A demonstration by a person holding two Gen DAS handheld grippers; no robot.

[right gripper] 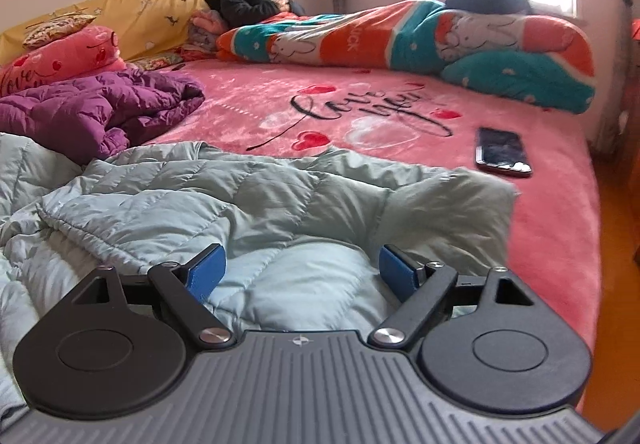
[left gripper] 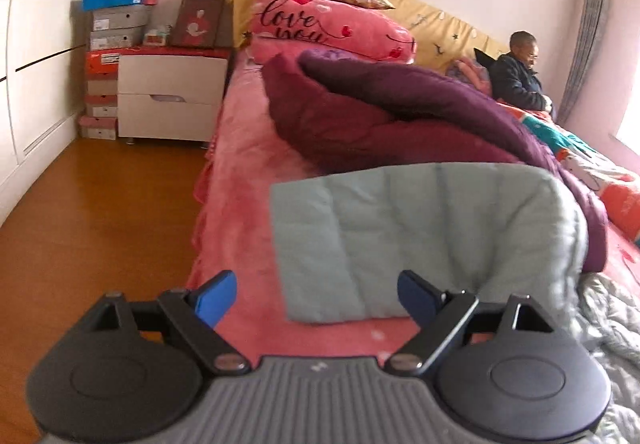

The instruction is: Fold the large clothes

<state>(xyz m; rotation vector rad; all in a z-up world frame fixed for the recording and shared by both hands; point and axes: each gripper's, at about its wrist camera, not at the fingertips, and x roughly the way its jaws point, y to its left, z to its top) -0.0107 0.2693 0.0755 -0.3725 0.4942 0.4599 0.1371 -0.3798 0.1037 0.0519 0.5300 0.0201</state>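
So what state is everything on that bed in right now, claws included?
Left claw: open, holding nothing.
Right claw: open over the jacket, not pinching it.
Pale green quilted jacket: spread out, rumpled, sleeve flopped over.
Purple quilted jacket: bunched in a heap.
Phone: lying flat, screen dark.
Rabbit-print blanket: rolled along the far edge.
Nightstand drawers: closed.

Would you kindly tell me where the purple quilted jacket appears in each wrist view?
Left wrist: purple jacket centre, behind the pale green jacket.
Right wrist: purple jacket at left edge, mid-height.
Shared landmark: the pink "love you" pillow.
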